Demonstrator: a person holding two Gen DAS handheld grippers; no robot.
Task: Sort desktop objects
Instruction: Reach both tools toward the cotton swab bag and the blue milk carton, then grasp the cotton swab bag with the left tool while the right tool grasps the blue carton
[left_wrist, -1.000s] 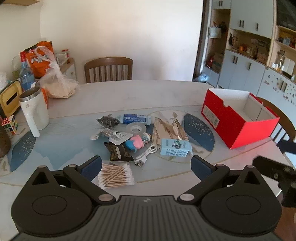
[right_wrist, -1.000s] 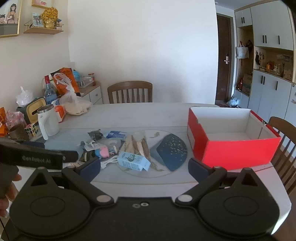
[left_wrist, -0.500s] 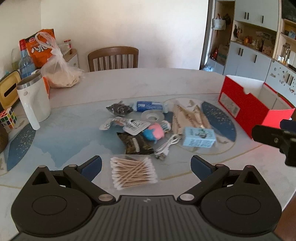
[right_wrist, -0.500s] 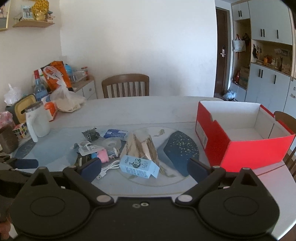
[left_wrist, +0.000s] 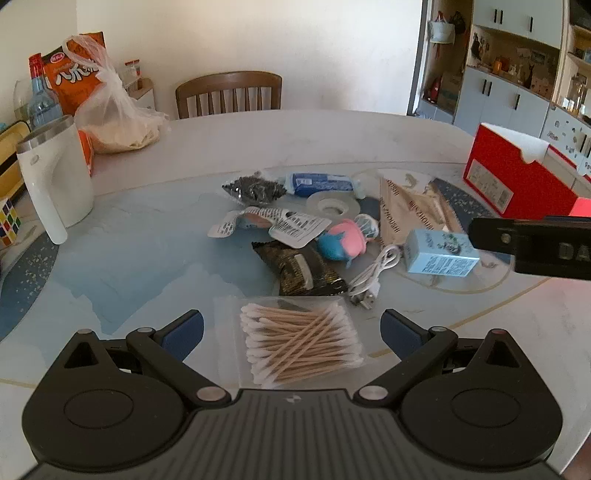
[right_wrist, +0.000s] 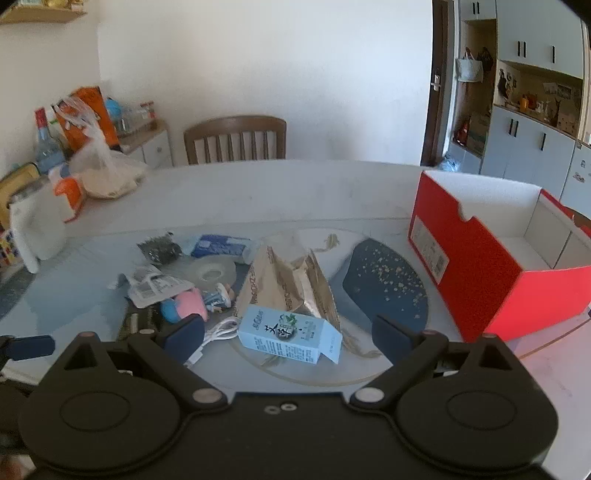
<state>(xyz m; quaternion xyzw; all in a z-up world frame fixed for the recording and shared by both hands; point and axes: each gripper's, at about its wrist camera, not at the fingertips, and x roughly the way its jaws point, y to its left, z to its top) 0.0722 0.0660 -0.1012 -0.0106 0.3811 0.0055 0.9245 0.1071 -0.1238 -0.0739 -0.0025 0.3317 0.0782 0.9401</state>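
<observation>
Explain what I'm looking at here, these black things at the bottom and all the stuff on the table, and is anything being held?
Those black shapes are two hand-held grippers, each carrying its own camera that looks out along its fingers. One picture comes from the left gripper, the other from the right gripper. Both are open and hold nothing. On the table lies a small heap: a bag of cotton swabs, a light blue carton, a white cable, a tape roll and some packets. The red box on the right stands open; what shows of its inside is bare.
</observation>
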